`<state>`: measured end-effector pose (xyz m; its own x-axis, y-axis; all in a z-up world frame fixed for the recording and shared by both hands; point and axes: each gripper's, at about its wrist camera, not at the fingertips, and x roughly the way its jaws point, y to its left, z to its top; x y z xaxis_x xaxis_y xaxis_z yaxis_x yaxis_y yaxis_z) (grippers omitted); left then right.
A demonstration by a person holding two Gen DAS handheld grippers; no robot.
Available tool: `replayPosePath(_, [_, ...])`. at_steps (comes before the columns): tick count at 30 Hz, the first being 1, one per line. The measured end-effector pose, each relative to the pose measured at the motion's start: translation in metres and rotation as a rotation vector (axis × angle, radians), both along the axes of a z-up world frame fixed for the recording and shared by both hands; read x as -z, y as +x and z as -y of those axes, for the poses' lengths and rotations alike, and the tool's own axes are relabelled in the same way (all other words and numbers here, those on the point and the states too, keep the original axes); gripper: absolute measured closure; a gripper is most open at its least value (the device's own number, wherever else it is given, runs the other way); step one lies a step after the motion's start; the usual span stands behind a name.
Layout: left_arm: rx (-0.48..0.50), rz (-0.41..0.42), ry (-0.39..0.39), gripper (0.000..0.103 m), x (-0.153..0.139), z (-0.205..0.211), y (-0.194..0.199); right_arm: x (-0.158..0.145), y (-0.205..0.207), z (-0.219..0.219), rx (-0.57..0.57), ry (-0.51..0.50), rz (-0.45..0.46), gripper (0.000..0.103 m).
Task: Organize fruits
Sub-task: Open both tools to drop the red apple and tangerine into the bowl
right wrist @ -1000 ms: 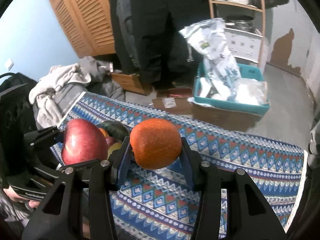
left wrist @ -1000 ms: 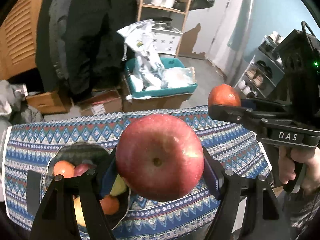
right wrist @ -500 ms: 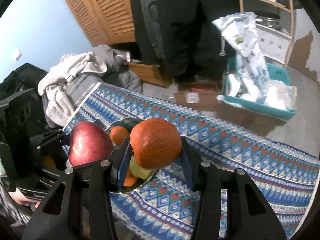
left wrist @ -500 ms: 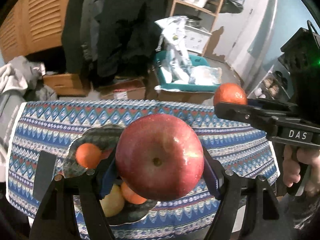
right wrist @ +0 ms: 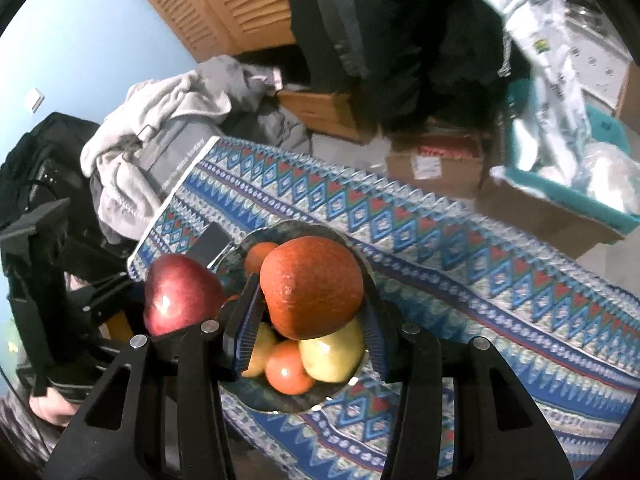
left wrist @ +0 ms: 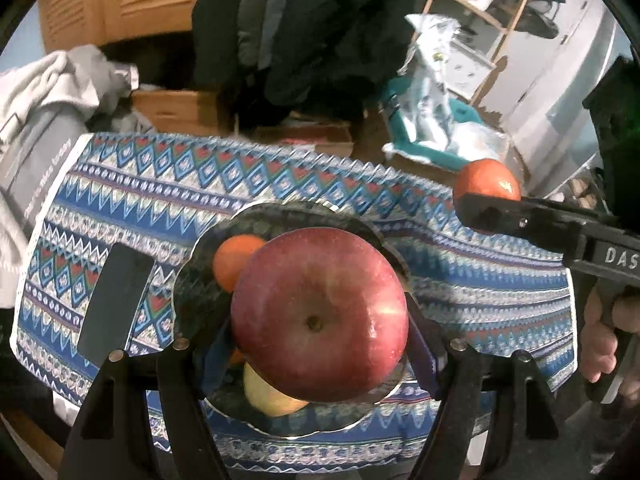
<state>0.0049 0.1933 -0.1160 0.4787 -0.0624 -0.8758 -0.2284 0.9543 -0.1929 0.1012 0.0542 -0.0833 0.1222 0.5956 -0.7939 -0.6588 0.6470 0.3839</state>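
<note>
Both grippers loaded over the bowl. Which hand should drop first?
Left, probably. Its apple hangs right over the bowl in the left view, while there the right gripper's orange sits off past the rim.

Both grippers are matte black: the left gripper (left wrist: 320,344) has silver screws and blue ribbed pads, the right gripper (right wrist: 308,320) likewise, white "DAS" lettering beside its handle

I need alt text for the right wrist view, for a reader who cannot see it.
The right gripper holds an orange in its jaws above a dark bowl of fruit on a patterned blue cloth. At left, the left gripper holds a red apple beside the bowl.
</note>
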Motion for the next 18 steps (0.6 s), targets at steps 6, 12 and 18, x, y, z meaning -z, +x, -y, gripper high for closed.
replayPosePath(6, [-0.019,-0.063,0.01,0.027,0.026,-0.012,0.0,0.032,-0.004,-0.026,-0.033,-0.037,-0.063,0.057])
replayPosePath(12, [-0.014,-0.106,0.003,0.027,0.045,-0.015,0.002,0.054,-0.01,-0.039,-0.058,-0.075,-0.097,0.057])
replayPosePath(18, [0.0,-0.158,-0.007,0.027,0.06,-0.014,0.006,0.07,-0.014,-0.049,-0.076,-0.101,-0.124,0.057])
